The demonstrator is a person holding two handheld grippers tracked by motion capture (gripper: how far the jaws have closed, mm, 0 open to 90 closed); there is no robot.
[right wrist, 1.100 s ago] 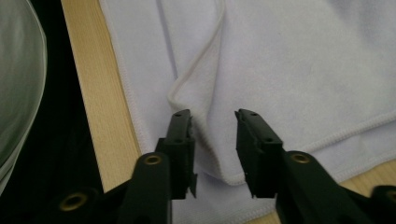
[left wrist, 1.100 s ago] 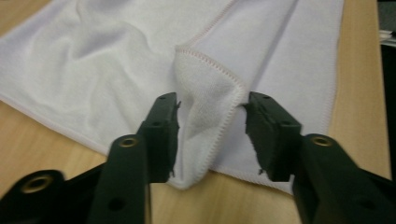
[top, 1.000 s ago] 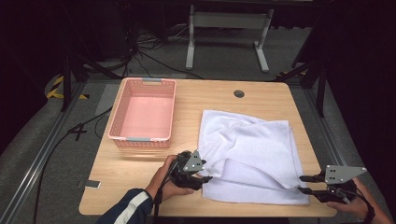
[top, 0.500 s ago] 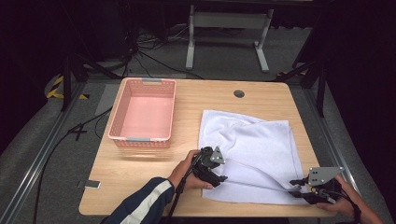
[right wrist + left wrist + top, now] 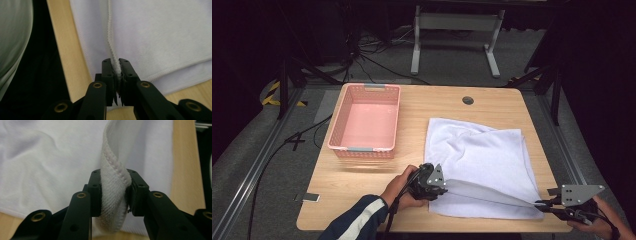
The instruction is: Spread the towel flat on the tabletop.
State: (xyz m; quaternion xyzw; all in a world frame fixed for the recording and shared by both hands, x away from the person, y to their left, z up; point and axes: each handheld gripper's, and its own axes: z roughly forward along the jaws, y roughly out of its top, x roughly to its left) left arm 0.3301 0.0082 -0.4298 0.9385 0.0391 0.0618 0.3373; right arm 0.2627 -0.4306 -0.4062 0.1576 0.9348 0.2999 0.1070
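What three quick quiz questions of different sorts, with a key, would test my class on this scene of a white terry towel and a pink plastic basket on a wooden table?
1. True or false: the pink plastic basket holds a folded cloth.
2. Multiple choice: the left gripper is (a) open above the table, (b) shut on a bunched hem of the white terry towel, (c) shut on the basket rim.
3. Short answer: what does the right gripper pinch?

Key
1. False; the basket is empty.
2. b
3. The towel's stitched edge, at the near right corner; its jaws have just been closing on it.
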